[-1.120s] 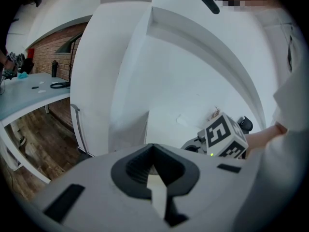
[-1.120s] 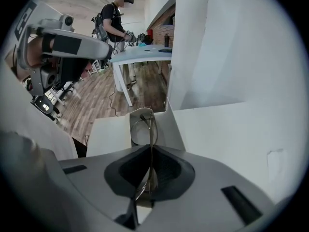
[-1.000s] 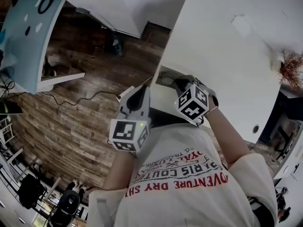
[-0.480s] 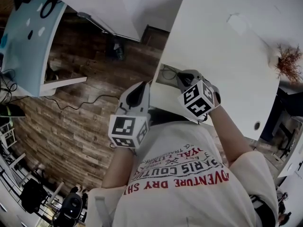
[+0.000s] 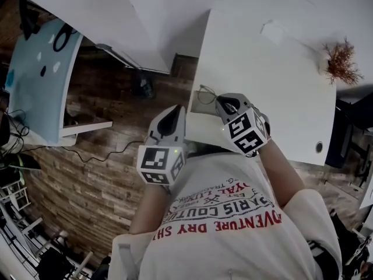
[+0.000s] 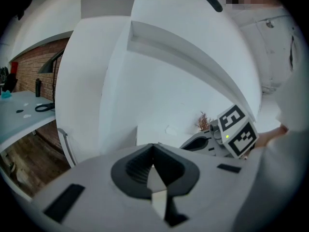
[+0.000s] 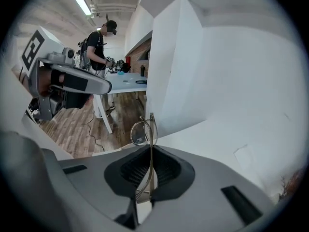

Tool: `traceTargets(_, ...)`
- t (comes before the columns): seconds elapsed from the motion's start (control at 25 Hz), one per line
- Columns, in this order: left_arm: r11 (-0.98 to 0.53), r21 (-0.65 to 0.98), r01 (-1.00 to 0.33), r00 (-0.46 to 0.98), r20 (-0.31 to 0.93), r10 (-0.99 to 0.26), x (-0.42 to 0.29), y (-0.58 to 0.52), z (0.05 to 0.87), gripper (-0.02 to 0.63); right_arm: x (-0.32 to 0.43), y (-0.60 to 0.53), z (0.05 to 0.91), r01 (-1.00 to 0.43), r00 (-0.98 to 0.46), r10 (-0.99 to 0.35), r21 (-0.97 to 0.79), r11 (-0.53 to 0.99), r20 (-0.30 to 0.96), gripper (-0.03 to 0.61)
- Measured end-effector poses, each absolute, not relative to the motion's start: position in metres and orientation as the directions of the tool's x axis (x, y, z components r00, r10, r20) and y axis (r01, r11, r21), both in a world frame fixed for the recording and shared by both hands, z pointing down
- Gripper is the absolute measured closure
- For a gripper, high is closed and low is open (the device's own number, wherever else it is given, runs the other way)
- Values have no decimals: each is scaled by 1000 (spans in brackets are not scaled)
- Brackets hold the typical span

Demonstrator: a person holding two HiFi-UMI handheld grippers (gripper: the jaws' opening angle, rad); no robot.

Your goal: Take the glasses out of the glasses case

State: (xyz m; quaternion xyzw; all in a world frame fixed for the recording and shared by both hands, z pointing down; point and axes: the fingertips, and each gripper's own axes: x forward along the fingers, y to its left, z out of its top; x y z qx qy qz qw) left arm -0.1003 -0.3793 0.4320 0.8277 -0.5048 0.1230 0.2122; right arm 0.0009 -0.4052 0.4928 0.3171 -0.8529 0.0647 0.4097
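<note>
Thin wire-framed glasses (image 7: 141, 131) stand upright in my right gripper (image 7: 151, 146), which is shut on their frame with one lens poking out past the fingertips. In the head view the glasses (image 5: 205, 93) hang over the near left corner of the white table (image 5: 274, 92), just ahead of the right gripper (image 5: 223, 102). My left gripper (image 5: 175, 111) sits to the left, over the floor by the table's edge. Its jaws (image 6: 153, 146) meet with nothing seen between them. A white slab with a dark band (image 5: 198, 140) lies under both grippers; I cannot tell whether it is the case.
A dried plant sprig (image 5: 341, 60) and a pale paper slip (image 5: 271, 28) lie at the table's far side. White partitions stand beyond. A light-blue table (image 5: 41, 80) and a cable (image 5: 99, 150) are on the wood floor to the left. A person (image 7: 99, 47) stands far off.
The head view has tilted, so more of the table's far side shows. The right gripper has lifted slightly with the glasses still in it. The left gripper has hardly moved.
</note>
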Motion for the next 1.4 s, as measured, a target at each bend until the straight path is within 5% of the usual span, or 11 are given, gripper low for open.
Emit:
traceTargets(0.28, -495, 158, -855, 517, 349, -782, -96, -384, 399, 617, 1, -397, 430, -757, -512, -643, 54, 651, 570, 555)
traceTargets(0.8, -595, 84, -799, 595, 250, -764, -80, -368, 357, 617, 42, -361, 369, -909, -394, -845, -20, 416, 362, 555)
traceTargets(1.4, -619, 64, -783, 617, 215, -757, -61, -364, 343, 617, 60, -351, 356, -932, -354, -884, -33, 362, 306, 555)
